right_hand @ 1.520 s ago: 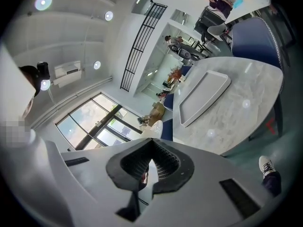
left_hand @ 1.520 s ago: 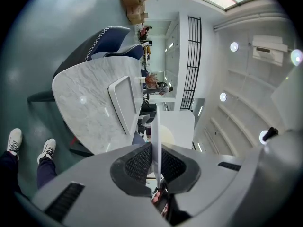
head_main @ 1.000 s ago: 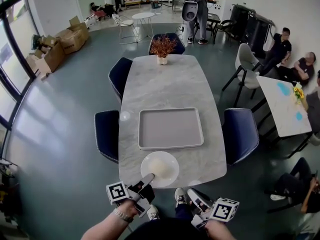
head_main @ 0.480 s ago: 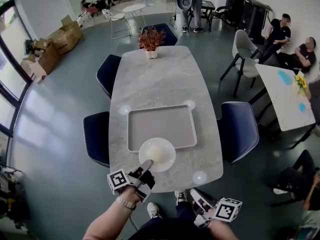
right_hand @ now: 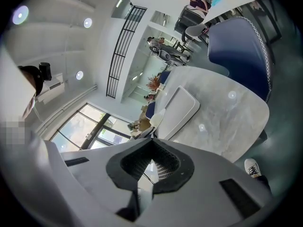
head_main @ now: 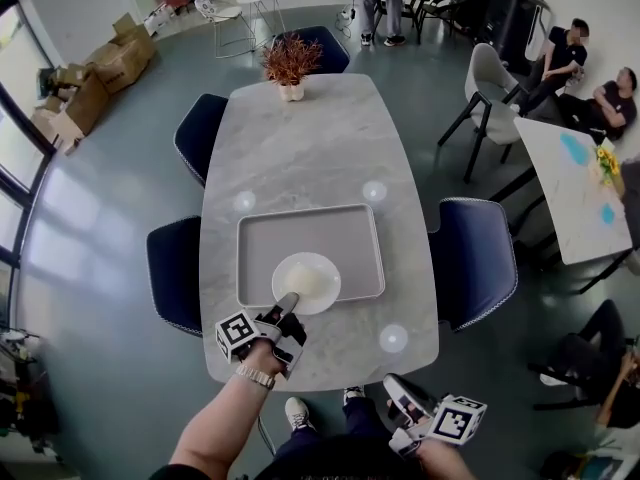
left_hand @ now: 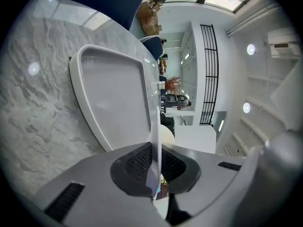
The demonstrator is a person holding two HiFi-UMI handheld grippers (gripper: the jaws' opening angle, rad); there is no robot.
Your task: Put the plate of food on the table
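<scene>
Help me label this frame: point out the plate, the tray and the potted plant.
plate (head_main: 306, 259), head view, bare far rim.
tray (head_main: 300, 228), head view, bare floor beyond the plate.
potted plant (head_main: 290, 61), head view, reddish foliage.

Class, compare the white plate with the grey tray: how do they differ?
The plate is round and white; the tray is rectangular and grey. The plate carries pale food; the rest of the tray is bare. The left gripper clamps the plate's rim; nothing grips the tray. Both are over the marble table.

head view overhead, gripper views low, table shared
</scene>
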